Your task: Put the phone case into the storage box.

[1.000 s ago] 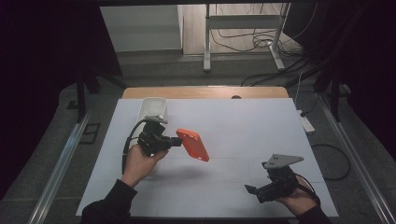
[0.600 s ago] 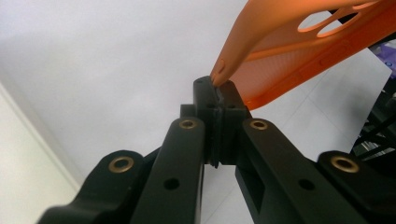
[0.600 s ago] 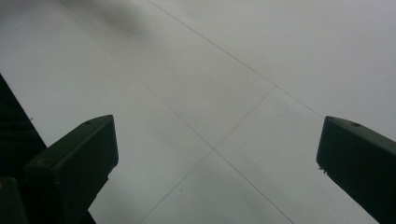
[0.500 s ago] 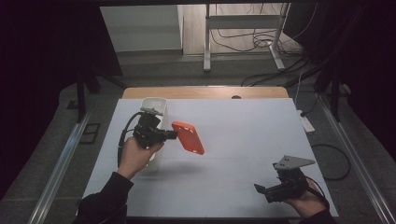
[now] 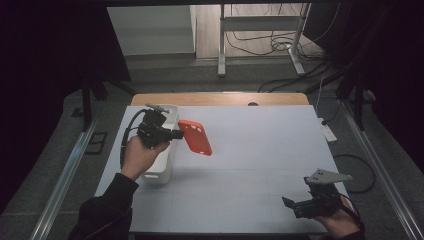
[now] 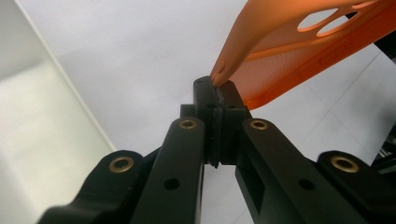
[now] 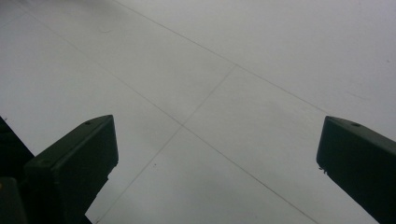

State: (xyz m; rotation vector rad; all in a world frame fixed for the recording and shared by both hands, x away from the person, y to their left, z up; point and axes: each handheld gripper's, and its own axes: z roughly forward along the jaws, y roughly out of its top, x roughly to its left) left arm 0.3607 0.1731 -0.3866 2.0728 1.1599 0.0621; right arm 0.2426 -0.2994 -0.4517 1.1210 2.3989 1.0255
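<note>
Left tool (image 5: 175, 134): jaws pressed together on the corner edge of an orange phone case (image 5: 196, 137); in the left gripper view the pads pinch the thin rim of the case (image 6: 299, 51) right at their tips (image 6: 215, 93).
Right tool (image 5: 292, 205): jaws wide apart, nothing between them; in the right gripper view bare white desk (image 7: 224, 84) shows between the two black pads.
Left hand (image 5: 138, 155): raised above the left part of the desk, dark sleeve coming in from the bottom left, the tool pointing level toward the right of the high view; a black cable loops from its body.
Right hand (image 5: 336, 220): low at the near right corner of the desk, the tool aimed toward the left of the high view, a grey three-cornered plate on top.
Phone case: held clear of the desk, hanging slantwise from the left tool, camera cut-outs showing in the left gripper view; it casts a faint shadow on the surface below.
Container: a white rectangular bin (image 5: 161, 172) stands at the left edge of the desk, right under the left hand; what lies inside cannot be told.
Case and bin: the case is just beside the bin, to its right, not over its opening.
Desk (image 5: 260, 150): white sheet with thin grid lines.
</note>
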